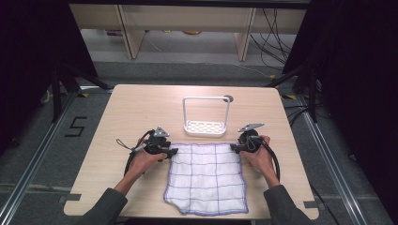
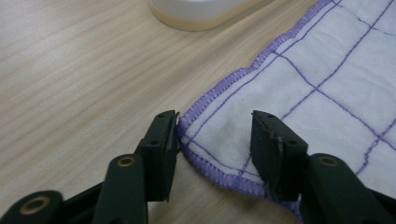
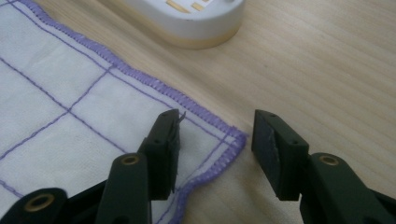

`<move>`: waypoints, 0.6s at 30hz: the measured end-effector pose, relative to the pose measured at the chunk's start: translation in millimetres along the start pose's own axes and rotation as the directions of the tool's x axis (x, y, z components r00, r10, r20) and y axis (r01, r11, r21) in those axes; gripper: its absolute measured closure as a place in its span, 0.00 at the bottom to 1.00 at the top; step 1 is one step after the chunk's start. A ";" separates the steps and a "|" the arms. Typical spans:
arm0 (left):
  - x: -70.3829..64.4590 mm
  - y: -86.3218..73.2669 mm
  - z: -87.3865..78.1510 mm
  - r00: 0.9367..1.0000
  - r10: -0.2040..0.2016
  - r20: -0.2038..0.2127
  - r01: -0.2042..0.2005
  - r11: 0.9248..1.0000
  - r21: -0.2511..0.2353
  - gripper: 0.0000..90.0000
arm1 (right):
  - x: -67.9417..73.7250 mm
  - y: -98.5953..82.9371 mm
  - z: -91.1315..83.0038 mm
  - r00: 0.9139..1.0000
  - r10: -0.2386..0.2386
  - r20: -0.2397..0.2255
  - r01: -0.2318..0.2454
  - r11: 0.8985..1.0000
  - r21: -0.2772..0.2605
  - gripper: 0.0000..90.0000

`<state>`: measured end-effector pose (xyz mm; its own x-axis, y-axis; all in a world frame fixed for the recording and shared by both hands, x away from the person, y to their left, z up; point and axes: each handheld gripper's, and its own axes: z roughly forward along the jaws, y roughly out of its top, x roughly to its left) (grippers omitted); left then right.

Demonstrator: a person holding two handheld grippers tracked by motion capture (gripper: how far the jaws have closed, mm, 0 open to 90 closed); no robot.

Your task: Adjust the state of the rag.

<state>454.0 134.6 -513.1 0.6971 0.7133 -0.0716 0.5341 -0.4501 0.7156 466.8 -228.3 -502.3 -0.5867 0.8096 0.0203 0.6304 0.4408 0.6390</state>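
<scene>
So there's a white dishcloth point(image 1: 206, 178) with a purple grid and purple stitched hem lying flat on the near half of a light wood table point(image 1: 126, 112), its near edge close to the table's front edge and its near-left corner a bit rumpled. In the left gripper view the cloth point(image 2: 327, 84) has its far-left corner sitting right between the two black jaws, which stand apart, one just off the hem over bare wood and the other over the fabric. Same deal in the right gripper view: the cloth point(image 3: 70, 116) has its far-right corner in the gap between spread jaws, nothing pinched. From the high view, the left gripper point(image 1: 172, 152) sits at the cloth's far-left corner and the right gripper point(image 1: 233, 147) at the far-right one, each held in a hand with a dark sleeve coming in from the bottom, cables looping off behind them. Just past the cloth's far edge stands a white sponge holder point(image 1: 205, 117), a perforated tray base with a tall wire loop frame. Beyond it there's a small round hole point(image 1: 228, 99) in the tabletop.
</scene>
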 end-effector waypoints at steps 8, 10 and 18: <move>-0.3 -2.9 0.3 1.000 -0.001 0.022 0.001 1.000 -0.023 0.88 | 1.0 -2.1 0.0 0.997 0.029 -0.072 -0.031 0.999 -0.024 0.93; -1.3 -3.1 0.1 1.000 0.017 0.015 -0.017 0.999 -0.035 0.93 | 1.9 -2.8 -0.6 0.996 0.037 -0.085 -0.039 0.999 -0.023 0.96; -2.4 4.6 -14.5 0.999 0.047 -0.005 -0.047 0.995 -0.085 0.95 | 1.0 2.7 -17.2 0.997 -0.016 -0.080 0.008 0.995 -0.099 0.97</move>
<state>447.8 138.6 -499.6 0.7190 0.6941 -0.0342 0.4580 -0.4362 0.7746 459.2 -233.0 -487.4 -0.6352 0.7691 0.0714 0.5723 0.4065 0.7122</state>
